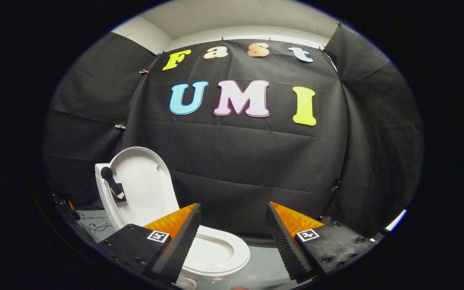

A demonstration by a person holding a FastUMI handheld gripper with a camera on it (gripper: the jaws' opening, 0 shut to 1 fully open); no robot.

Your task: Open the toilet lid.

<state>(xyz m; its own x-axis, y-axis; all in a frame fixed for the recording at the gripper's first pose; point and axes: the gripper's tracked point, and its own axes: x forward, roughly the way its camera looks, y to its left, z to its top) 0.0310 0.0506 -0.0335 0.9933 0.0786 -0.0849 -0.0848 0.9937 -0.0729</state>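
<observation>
Gripper [234, 219] agape, raised toilet lid [145, 181] beyond-left.

Dim booth, soft overhead light, sharp centre, edges bowed

Toilet lid [145, 181] stands raised upright at the rear of the bowl, seat [220, 251] down and exposed. Gripper [232, 237] jaws set wide apart, holding nothing, with the seat just beyond the left finger; black cloth wall [256, 161] behind
</observation>
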